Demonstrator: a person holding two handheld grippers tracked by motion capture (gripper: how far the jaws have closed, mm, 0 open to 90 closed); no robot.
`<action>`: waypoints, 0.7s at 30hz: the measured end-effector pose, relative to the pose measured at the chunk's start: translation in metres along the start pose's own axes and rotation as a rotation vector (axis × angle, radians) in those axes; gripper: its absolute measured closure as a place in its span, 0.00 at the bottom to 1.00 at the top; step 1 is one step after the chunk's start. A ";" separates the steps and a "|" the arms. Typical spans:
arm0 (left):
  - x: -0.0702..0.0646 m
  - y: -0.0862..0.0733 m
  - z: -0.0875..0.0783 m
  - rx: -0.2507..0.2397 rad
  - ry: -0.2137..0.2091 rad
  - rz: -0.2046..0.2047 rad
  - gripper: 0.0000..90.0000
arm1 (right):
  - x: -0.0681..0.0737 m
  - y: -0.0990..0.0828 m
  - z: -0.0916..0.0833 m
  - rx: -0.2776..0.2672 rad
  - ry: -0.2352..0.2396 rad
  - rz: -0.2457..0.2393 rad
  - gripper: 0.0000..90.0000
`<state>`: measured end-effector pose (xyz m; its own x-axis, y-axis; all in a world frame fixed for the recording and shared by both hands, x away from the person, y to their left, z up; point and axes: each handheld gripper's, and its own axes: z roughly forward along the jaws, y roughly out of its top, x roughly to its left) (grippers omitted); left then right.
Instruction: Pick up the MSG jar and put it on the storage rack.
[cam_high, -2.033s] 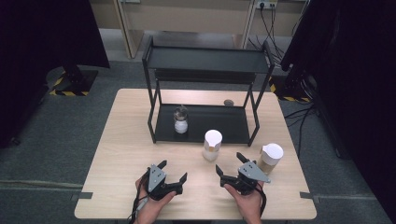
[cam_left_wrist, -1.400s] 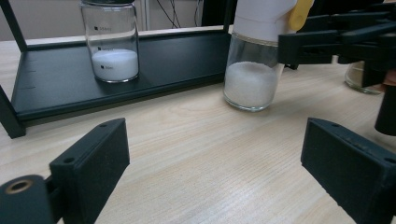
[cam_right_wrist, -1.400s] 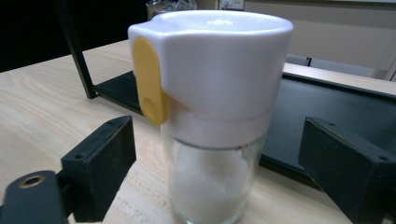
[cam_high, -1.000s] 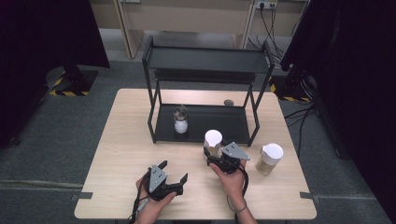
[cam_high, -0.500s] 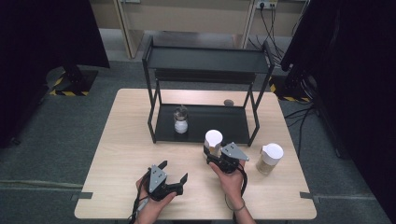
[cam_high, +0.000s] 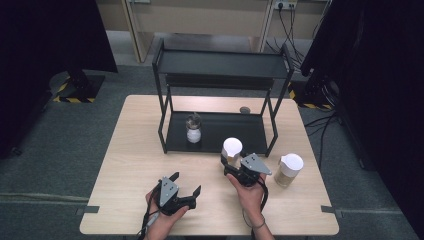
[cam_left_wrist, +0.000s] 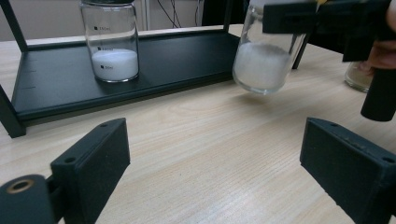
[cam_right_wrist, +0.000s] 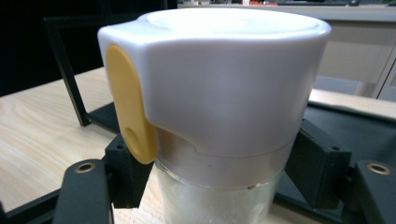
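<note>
Across the pale wooden table (cam_high: 130, 165), your right gripper (cam_high: 231, 165) clamps the white-lidded glass jar of white powder (cam_right_wrist: 210, 116) between its jaws, seemingly just lifted, so carry it toward the black metal shelf rack (cam_high: 220, 131) while your left gripper (cam_high: 186, 184) waits wide open, empty.

A wooden table (cam_high: 130, 165) carries a black rack (cam_high: 220, 65), a white-lidded jar (cam_high: 288, 170) at its right and a small round thing (cam_high: 245, 109) behind; a jar of white powder (cam_high: 193, 131) stands on the rack's lower shelf.

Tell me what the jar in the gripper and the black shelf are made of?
The jar looks like clear glass: you can see the white powder through it. Its lid seems smooth, slightly shiny white plastic with a yellow tab. The shelf looks like matte black metal, probably painted, with thin straight bars.
</note>
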<state>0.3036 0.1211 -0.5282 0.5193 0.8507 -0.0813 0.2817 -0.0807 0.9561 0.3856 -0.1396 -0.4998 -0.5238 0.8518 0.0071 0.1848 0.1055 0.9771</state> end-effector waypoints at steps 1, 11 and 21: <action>0.000 0.000 0.000 0.000 0.000 -0.003 0.09 | 0.000 0.002 -0.001 -0.005 0.000 -0.002 0.34; 0.000 0.000 0.000 0.000 0.001 -0.007 0.09 | 0.000 0.016 -0.004 -0.031 -0.005 -0.008 0.34; 0.000 0.000 0.000 0.001 0.001 -0.006 0.09 | -0.002 0.027 -0.002 -0.047 -0.013 -0.013 0.34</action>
<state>0.3039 0.1214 -0.5282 0.5170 0.8516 -0.0863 0.2853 -0.0764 0.9554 0.3895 -0.1394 -0.4727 -0.5149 0.8572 -0.0083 0.1383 0.0926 0.9861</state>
